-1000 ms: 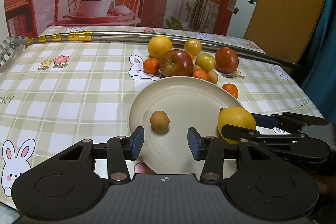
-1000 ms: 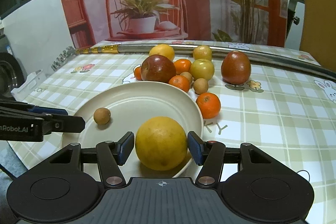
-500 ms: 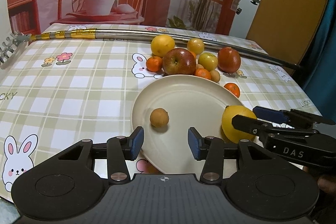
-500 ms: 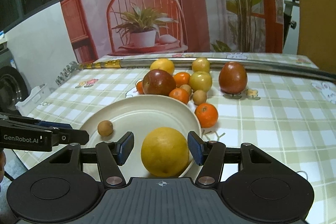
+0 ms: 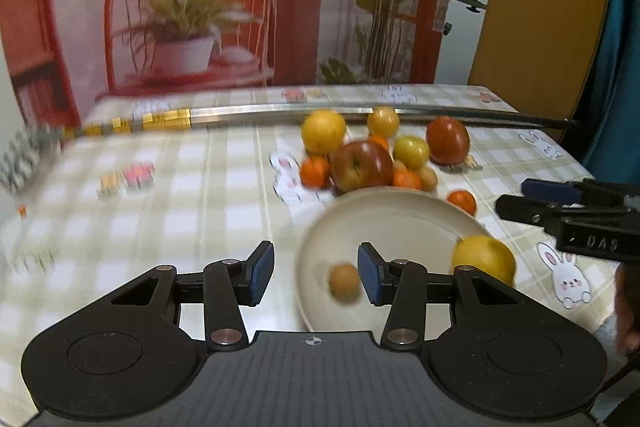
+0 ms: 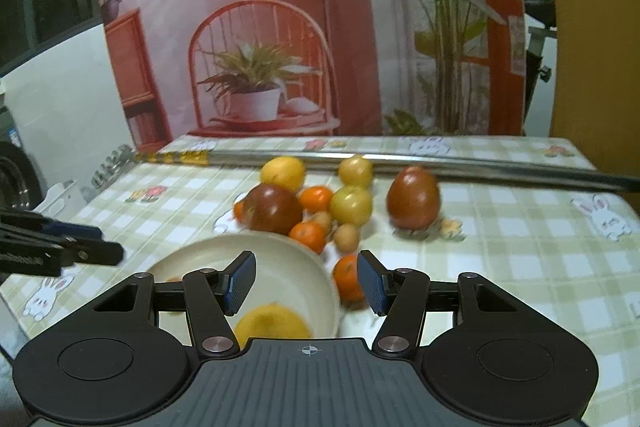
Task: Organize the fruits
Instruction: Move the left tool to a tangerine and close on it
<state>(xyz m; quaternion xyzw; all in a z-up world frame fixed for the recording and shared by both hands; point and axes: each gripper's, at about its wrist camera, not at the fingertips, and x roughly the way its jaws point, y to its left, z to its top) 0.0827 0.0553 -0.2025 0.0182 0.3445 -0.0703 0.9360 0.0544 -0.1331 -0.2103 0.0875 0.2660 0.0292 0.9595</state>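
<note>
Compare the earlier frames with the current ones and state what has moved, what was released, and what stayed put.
The right gripper, open, has pulled back and up from the big yellow fruit, which it had bracketed; that fruit now lies free on the plate. The left gripper, open, has swung left and holds nothing. The small brown fruit stays on the plate, and the fruit pile behind it is unchanged.

The checked table (image 5: 180, 195) lies bare left of the cream round plate (image 5: 384, 215). Behind the plate, a tight cluster of mixed fruits (image 5: 368, 155) blocks passage, backed by a long steel pole (image 5: 260, 111).
</note>
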